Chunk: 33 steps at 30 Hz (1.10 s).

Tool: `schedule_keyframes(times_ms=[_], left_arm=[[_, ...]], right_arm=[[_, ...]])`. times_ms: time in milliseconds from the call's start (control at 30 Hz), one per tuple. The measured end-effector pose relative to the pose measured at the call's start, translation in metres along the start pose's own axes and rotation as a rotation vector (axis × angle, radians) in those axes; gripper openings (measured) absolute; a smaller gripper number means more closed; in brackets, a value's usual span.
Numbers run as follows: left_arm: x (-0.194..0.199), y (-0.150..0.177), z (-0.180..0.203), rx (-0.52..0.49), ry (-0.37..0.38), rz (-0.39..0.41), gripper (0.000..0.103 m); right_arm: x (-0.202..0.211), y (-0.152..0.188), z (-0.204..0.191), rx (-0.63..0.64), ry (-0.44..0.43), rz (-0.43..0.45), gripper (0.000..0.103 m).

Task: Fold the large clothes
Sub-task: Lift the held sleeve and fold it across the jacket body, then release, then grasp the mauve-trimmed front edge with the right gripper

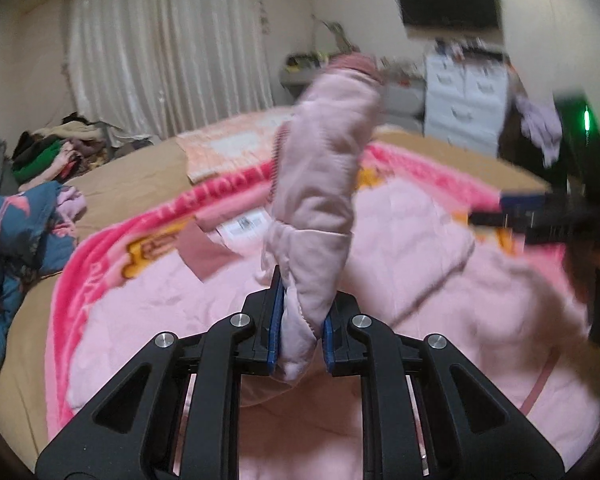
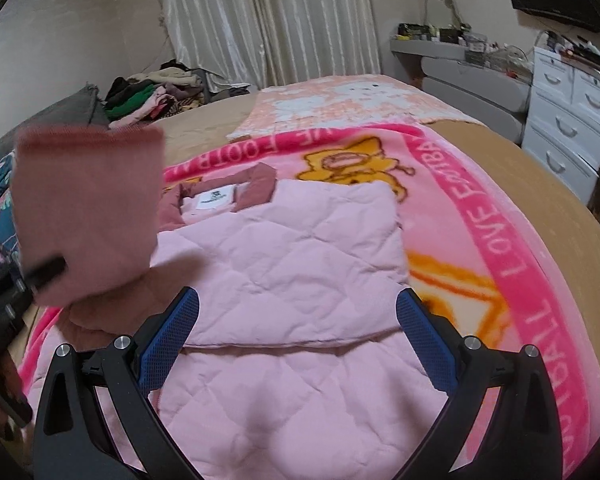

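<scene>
A light pink quilted jacket (image 2: 292, 272) lies spread on a pink cartoon blanket (image 2: 500, 248) on the bed, collar and white label at the far end. My left gripper (image 1: 300, 320) is shut on the jacket's sleeve (image 1: 324, 184), which stands up in front of the camera with its darker ribbed cuff at the top. The raised cuff (image 2: 88, 208) also shows at the left of the right wrist view. My right gripper (image 2: 298, 320) is open and empty, hovering just above the jacket's body; it also shows blurred in the left wrist view (image 1: 540, 216).
The bed has a tan cover (image 2: 560, 200). A pile of clothes (image 2: 152, 96) sits at its far left and a blue patterned garment (image 1: 16, 232) at the left. A white drawer unit (image 2: 572, 120) and grey shelf stand on the right, curtains behind.
</scene>
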State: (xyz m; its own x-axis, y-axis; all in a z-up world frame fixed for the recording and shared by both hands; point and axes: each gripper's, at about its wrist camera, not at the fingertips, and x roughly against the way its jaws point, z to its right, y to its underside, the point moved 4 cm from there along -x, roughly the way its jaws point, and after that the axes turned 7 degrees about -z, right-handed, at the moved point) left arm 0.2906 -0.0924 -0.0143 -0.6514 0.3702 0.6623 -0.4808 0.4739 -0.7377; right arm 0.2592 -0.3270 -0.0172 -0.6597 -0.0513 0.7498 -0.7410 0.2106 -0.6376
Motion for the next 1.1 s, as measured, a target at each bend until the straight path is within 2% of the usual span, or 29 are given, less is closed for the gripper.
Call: schedule_keyframes(times_ms=[233, 400, 500, 533, 567, 667, 800, 900, 933, 1100], left_arm=[[-0.032, 0.030, 0.036, -0.169, -0.066, -0.113, 0.015], [-0.040, 0.048, 0.050, -0.271, -0.109, -0.181, 0.020], [-0.041, 0.052, 0.057, -0.277, -0.089, -0.217, 0.040], [-0.040, 0.053, 0.059, -0.282, -0.082, -0.232, 0.054], [-0.040, 0.054, 0.062, -0.290, -0.082, -0.242, 0.062], [-0.031, 0.055, 0.069, -0.325, -0.060, -0.268, 0.077], [-0.012, 0.045, 0.069, -0.271, 0.049, -0.273, 0.093], [0.005, 0.031, 0.053, -0.188, 0.105, -0.240, 0.094], [0.008, 0.027, 0.045, -0.157, 0.107, -0.233, 0.094], [0.017, 0.015, -0.018, 0.007, 0.013, -0.214, 0.094]], right_arm=[[0.001, 0.008, 0.027, -0.049, 0.020, -0.026, 0.098], [0.002, 0.010, 0.028, -0.068, -0.008, -0.040, 0.099], [0.002, 0.012, 0.024, -0.072, -0.037, -0.060, 0.099], [0.003, 0.012, 0.021, -0.073, -0.050, -0.068, 0.099], [0.003, 0.012, 0.019, -0.075, -0.058, -0.070, 0.099], [0.003, 0.011, 0.014, -0.074, -0.071, -0.077, 0.099], [0.002, 0.014, 0.008, -0.084, -0.099, -0.096, 0.099], [-0.004, 0.018, 0.000, -0.095, -0.131, -0.124, 0.099], [-0.007, 0.020, -0.004, -0.096, -0.147, -0.138, 0.099], [-0.027, 0.032, -0.031, -0.099, -0.231, -0.215, 0.099]])
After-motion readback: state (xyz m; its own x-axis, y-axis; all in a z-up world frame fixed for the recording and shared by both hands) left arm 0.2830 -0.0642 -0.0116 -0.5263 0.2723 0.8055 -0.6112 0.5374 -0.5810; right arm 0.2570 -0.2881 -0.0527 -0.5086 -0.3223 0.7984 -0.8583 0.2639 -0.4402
